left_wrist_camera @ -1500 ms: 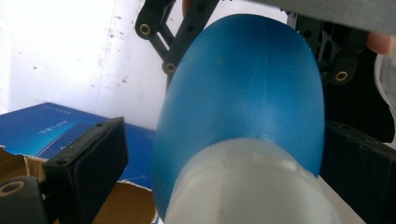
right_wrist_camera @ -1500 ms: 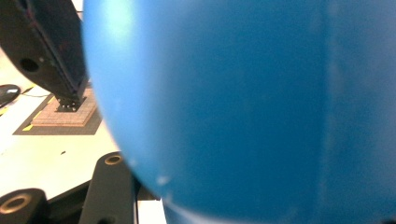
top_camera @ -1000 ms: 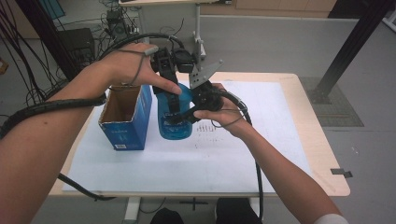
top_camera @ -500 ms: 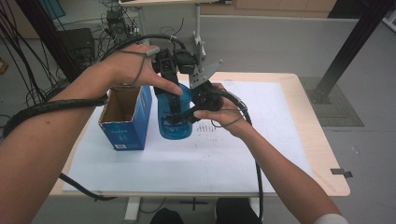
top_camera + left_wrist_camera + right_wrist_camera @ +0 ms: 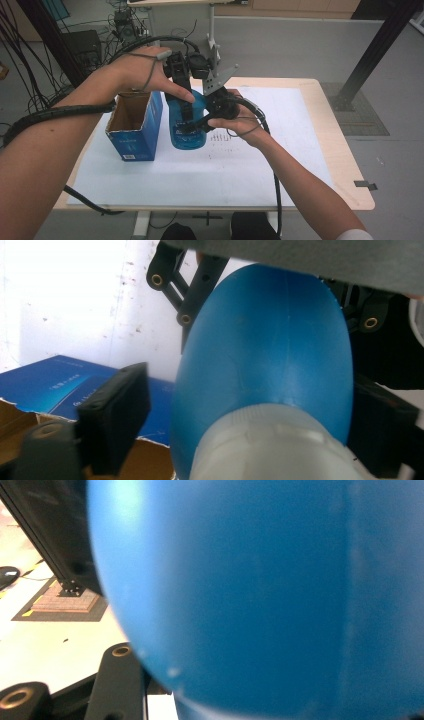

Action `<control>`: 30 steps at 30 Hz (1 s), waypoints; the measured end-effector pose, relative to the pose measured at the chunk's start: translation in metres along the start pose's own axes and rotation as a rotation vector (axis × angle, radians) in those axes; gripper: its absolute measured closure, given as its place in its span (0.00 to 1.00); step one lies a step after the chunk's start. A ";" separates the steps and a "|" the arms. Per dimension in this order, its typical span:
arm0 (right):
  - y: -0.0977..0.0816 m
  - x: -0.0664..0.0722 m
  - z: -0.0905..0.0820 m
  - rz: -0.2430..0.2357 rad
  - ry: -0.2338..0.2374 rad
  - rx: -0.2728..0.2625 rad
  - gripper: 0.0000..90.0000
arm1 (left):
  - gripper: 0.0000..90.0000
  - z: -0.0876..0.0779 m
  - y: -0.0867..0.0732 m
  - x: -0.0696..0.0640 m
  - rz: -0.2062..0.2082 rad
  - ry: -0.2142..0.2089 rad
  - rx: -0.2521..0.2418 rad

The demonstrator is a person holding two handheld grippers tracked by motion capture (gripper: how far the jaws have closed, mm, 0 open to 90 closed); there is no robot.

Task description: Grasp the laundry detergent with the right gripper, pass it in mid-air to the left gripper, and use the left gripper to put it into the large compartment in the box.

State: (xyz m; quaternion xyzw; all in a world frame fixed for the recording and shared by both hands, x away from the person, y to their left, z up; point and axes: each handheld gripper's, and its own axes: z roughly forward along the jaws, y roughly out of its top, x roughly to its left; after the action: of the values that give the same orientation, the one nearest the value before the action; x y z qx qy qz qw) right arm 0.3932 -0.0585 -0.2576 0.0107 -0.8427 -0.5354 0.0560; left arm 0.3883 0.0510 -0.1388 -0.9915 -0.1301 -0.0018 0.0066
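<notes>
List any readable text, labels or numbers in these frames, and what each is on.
Nothing reads clearly.
Blue box: a small white label low on its front in the high view, too small to read.
Blue box side: faint pale print lines in the left gripper view, too blurred to read.
White paper sheet: rows of tiny dark marks beside the blue bottle, too small to read.
Blue bottle: no print visible.
</notes>
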 end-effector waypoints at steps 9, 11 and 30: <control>0.000 0.001 -0.002 -0.019 -0.010 0.013 0.49 | 0.31 0.000 0.002 -0.001 0.022 -0.018 0.005; 0.000 0.002 -0.002 -0.013 -0.009 0.015 0.49 | 0.36 0.000 0.003 -0.002 0.034 -0.027 0.004; -0.001 0.001 0.003 -0.055 -0.020 0.013 0.49 | 0.41 0.003 0.000 -0.004 0.052 -0.025 0.015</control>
State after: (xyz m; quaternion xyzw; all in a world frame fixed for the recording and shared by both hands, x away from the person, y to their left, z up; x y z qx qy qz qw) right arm 0.3915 -0.0568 -0.2598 0.0289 -0.8460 -0.5313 0.0325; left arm 0.3842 0.0498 -0.1417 -0.9944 -0.1042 0.0118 0.0123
